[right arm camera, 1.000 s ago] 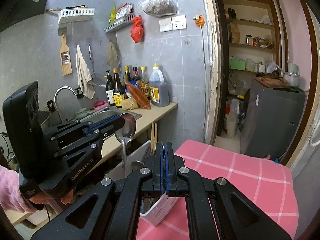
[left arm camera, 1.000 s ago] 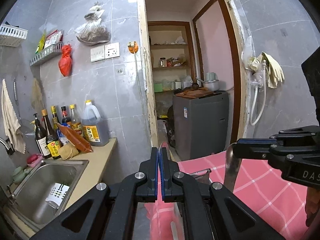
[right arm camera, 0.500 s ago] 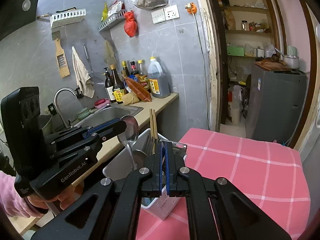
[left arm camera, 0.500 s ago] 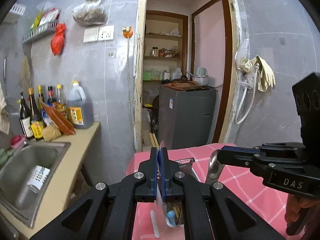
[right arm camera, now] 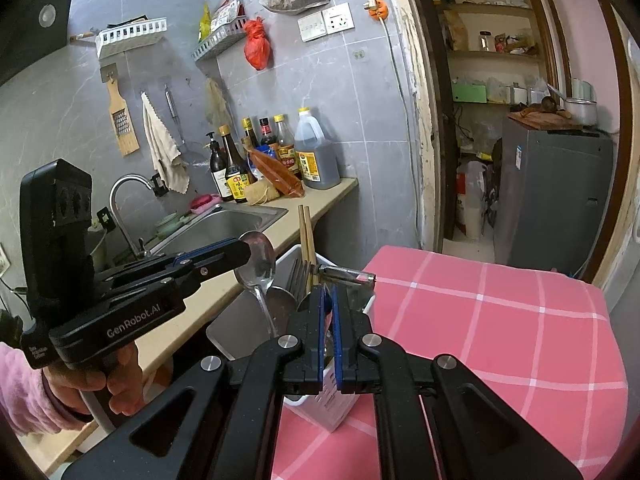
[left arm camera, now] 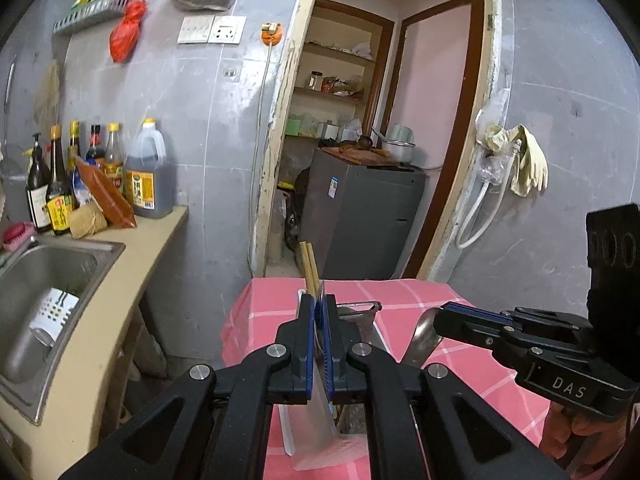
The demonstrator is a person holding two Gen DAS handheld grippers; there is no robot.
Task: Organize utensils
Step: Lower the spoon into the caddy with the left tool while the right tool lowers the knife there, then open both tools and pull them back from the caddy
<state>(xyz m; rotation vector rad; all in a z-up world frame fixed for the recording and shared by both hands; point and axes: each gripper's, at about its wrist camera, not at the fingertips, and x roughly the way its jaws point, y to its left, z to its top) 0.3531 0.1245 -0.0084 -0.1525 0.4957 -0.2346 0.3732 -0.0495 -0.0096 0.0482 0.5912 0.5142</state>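
A white utensil holder [right arm camera: 332, 412] stands on the pink checked cloth [right arm camera: 500, 340]. In it are wooden chopsticks [right arm camera: 306, 236], forks [right arm camera: 298, 276] and a peeler [right arm camera: 346, 274]. My left gripper [right arm camera: 242, 252] is shut on a metal spoon [right arm camera: 258, 262], bowl up, with the handle running down into the holder. In the left wrist view only a thin metal edge shows between that gripper's [left arm camera: 319, 304] blue pads. My right gripper [left arm camera: 442, 316] is shut on a second spoon [left arm camera: 424, 334] over the holder. Between its own pads [right arm camera: 328, 296] the spoon barely shows.
A steel sink [left arm camera: 48, 272] with a white basket is set in the beige counter [left arm camera: 152, 248] left of the table. Sauce bottles [right arm camera: 280, 152] line the wall. A grey machine [left arm camera: 360, 220] stands beyond the doorway. A hand in a pink sleeve [right arm camera: 24, 392] holds the left gripper.
My left gripper has swung right and rolled, so the sink slid left and the chopsticks and table came into view. The right view tipped down onto the holder. Both spoons stay gripped.
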